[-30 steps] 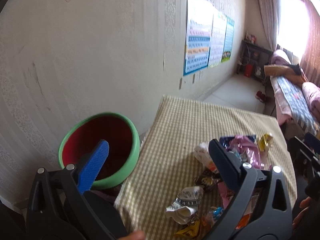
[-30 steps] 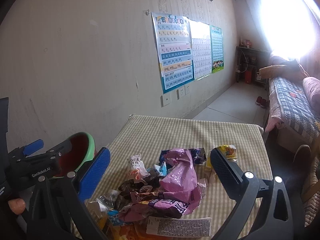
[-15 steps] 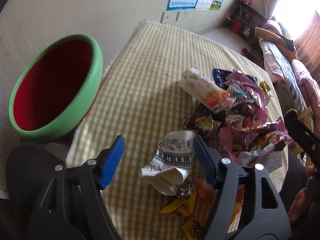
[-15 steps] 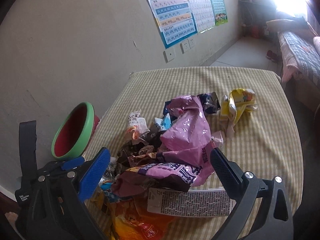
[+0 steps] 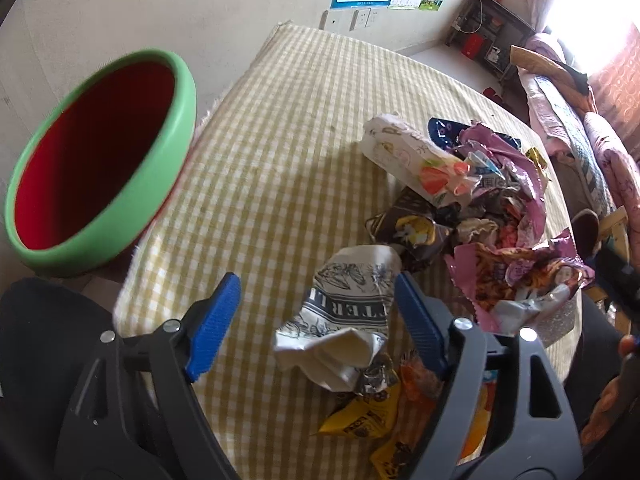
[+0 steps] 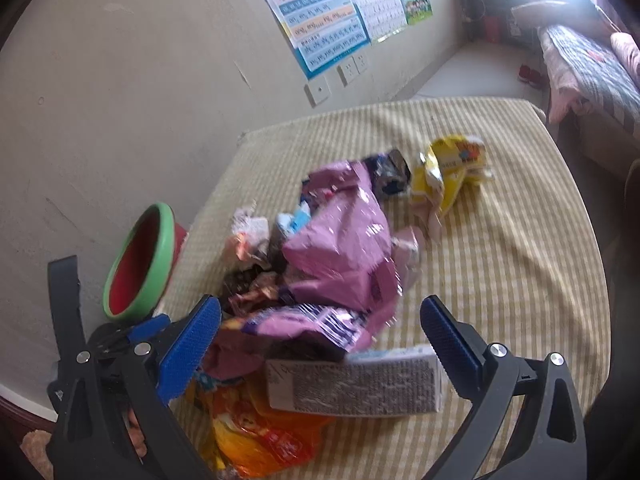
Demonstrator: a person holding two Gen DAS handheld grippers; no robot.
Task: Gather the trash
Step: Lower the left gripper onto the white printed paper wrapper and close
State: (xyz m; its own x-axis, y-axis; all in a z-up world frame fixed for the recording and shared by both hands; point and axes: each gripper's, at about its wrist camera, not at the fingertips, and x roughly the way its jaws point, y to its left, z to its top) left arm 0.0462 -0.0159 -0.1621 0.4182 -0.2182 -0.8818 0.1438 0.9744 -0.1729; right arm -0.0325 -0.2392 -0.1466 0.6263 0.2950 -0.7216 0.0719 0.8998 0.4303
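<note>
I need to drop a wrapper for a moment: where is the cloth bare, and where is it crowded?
Bare checked tablecloth lies between the green-rimmed bin and the wrapper pile, and on toward the far wall. More bare cloth lies right of the yellow packet. The near edge is crowded with wrappers.

Crumpled snack wrappers [image 6: 340, 248] heaped on checked tablecloth, green-rimmed red bin [image 5: 96, 156] beside

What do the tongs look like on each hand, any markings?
Both match. The left tongs and right tongs have dark grey plastic arms with triangular cut-outs, silver round fasteners and ribbed blue pads. No cables or sleeves show; no markings are legible.
</note>
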